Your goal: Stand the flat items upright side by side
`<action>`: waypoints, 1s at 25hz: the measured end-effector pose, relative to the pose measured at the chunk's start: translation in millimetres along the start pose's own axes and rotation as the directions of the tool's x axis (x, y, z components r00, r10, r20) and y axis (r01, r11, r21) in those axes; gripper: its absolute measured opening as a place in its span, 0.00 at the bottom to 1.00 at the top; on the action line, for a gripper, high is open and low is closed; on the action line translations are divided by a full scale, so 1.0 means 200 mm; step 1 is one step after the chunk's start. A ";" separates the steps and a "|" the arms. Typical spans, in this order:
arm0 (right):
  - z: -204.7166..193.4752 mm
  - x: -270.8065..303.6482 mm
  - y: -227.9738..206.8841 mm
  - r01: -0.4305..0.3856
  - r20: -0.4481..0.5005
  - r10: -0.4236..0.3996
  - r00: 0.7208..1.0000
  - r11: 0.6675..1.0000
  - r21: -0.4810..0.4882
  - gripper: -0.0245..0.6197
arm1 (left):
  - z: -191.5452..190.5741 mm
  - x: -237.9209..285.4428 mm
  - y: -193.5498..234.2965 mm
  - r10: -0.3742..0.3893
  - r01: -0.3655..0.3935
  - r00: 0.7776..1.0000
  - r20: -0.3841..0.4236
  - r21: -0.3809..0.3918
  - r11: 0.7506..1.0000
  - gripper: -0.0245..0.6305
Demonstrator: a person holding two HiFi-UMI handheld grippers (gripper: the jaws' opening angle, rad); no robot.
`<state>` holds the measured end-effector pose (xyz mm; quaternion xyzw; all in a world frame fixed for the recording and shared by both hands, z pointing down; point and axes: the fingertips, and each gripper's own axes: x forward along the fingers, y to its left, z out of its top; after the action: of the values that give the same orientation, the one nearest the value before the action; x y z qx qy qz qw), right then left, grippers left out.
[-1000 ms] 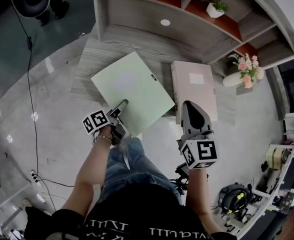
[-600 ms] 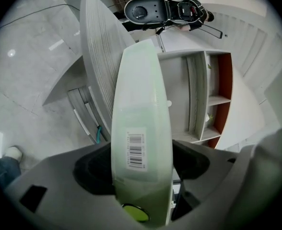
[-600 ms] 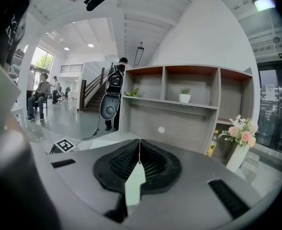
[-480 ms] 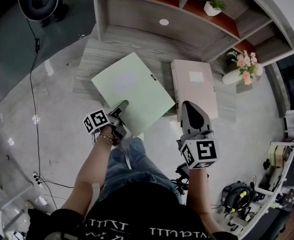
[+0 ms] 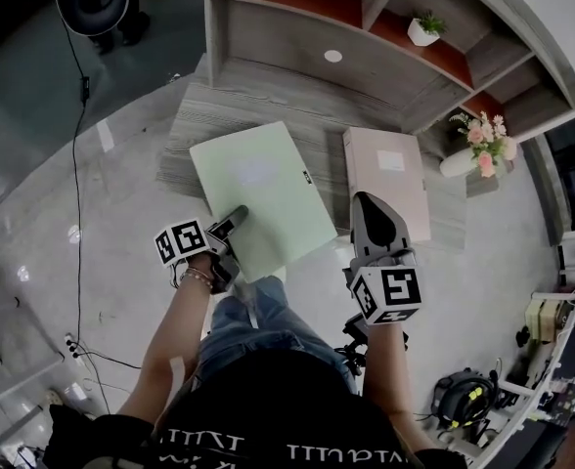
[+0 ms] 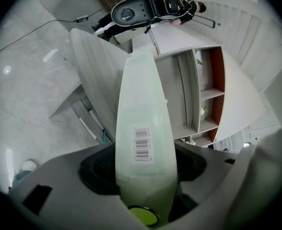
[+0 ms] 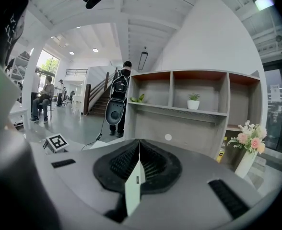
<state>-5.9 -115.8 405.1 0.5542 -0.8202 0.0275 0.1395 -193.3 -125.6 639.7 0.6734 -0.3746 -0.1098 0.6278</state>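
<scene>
Pale-green, smooth, flat rectangular folder (image 5: 263, 198).

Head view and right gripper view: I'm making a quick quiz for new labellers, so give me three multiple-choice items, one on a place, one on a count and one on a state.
1. Where does the pink folder lie relative to the green folder?
A) on top of it
B) to its right
C) to its left

2. How many folders are in sight?
A) one
B) two
C) four

3. How do the jaws of the right gripper stand?
A) wide apart
B) clamped on the pink folder
C) closed together

Answers:
1 B: the head view shows the pink one on the right, apart from the green one.
2 B: only the green one and the pink one show.
3 C: the right gripper view shows the jaws meeting in a line.
</scene>
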 end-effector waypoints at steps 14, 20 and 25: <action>0.15 0.01 -0.14 0.007 0.089 -0.008 0.996 1.000 0.004 0.06 | 0.29 -0.01 -0.43 -0.088 0.046 0.986 0.142 0.271 0.961 0.44; 0.20 0.04 -0.20 0.003 0.123 -0.004 0.992 1.000 0.006 0.06 | 0.41 -0.03 -0.57 -0.084 -0.038 0.966 0.246 0.454 0.890 0.44; 0.22 0.06 -0.25 -0.003 0.139 0.002 0.990 1.000 0.006 0.06 | 0.50 -0.03 -0.69 -0.087 -0.140 0.940 0.329 0.607 0.782 0.44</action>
<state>26.6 -154.5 361.6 0.5541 -0.8285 -0.0086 0.0805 -208.6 -206.7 491.5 0.8077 -0.5015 -0.0855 0.2980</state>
